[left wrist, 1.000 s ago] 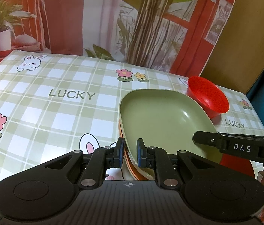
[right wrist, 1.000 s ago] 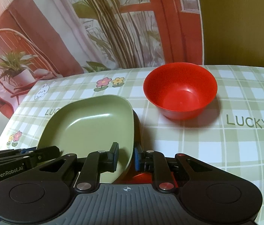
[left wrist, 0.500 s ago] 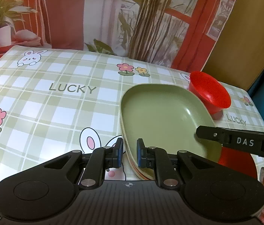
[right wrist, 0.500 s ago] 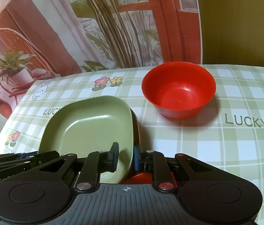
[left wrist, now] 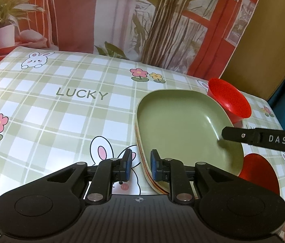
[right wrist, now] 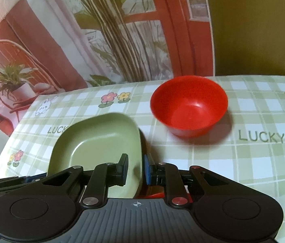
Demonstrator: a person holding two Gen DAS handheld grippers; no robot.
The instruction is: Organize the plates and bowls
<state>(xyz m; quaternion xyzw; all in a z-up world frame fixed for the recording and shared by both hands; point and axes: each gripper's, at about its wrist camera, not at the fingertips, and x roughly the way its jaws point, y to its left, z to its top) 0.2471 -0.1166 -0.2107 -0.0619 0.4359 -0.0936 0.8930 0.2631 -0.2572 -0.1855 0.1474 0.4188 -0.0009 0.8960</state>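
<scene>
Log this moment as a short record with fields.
surface: checked tablecloth printed LUCKY
stack: green square plate on top, orange-edged plates beneath
left gripper: jaws straddle the stack's near-left rim, contact unclear
right gripper: jaws straddle the stack's right rim, contact unclear
red bowl: upright, apart, beyond the stack
second red dish: partly hidden beside the stack

We read "LUCKY" printed on the checked tablecloth (left wrist: 81,95), twice in the right-wrist view. "DAS" marks the right gripper's finger (left wrist: 264,139).
</scene>
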